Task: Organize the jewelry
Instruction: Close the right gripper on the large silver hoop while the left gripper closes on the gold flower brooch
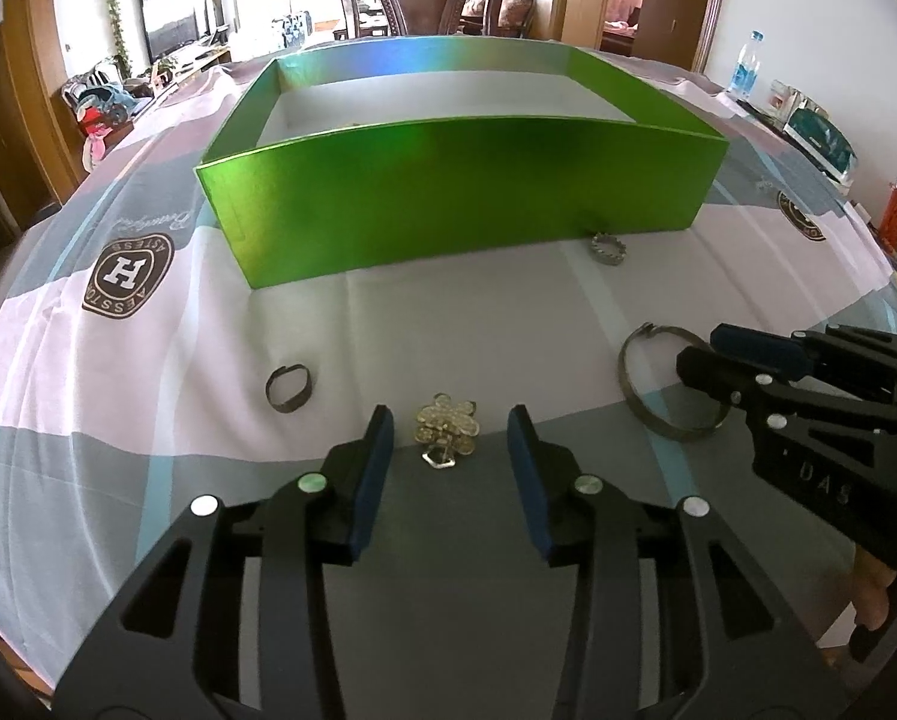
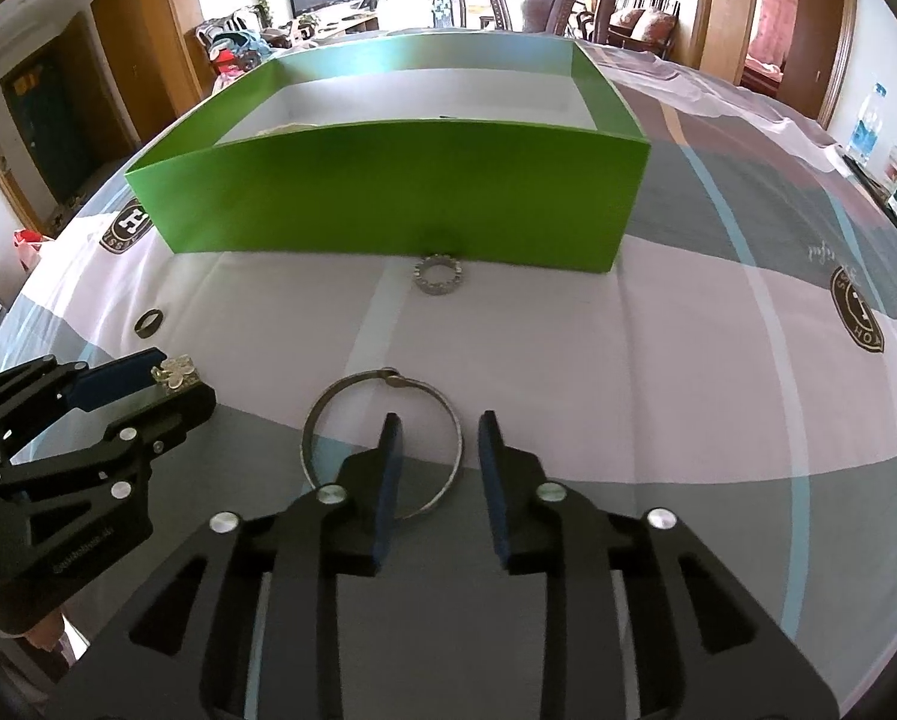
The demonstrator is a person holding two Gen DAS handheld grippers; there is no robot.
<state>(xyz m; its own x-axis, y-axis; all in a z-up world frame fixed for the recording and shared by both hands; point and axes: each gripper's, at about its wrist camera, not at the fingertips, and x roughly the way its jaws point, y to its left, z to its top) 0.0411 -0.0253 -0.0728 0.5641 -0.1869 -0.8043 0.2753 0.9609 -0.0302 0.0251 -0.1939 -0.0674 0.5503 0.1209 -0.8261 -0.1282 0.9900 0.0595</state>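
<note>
A green box (image 1: 448, 192) with a white floor stands on the far part of the table, on a cloth (image 1: 148, 372) with grey, pink and white fields and brown badges. Four pieces of jewelry lie on the cloth in front of it.

The left gripper (image 1: 451, 420) points down at a golden flower-shaped brooch (image 1: 446, 427). Its blue pads stand apart, one at each side of the brooch, and do not touch it — the brooch rests free on the cloth. To the left of this gripper lies a dark band ring (image 1: 290, 388), a little farther away.

The right gripper (image 2: 438, 438) is over a large thin bangle (image 2: 382, 441). Its fingers are also apart: the left finger (image 2: 388, 468) is inside the circle of the bangle, the right finger is outside, so the right side of the bangle runs between them. I see no pad pressing on the metal.

A small toothed silver ring (image 2: 437, 274) lies just beside the near wall of the box, almost touching it.
</note>
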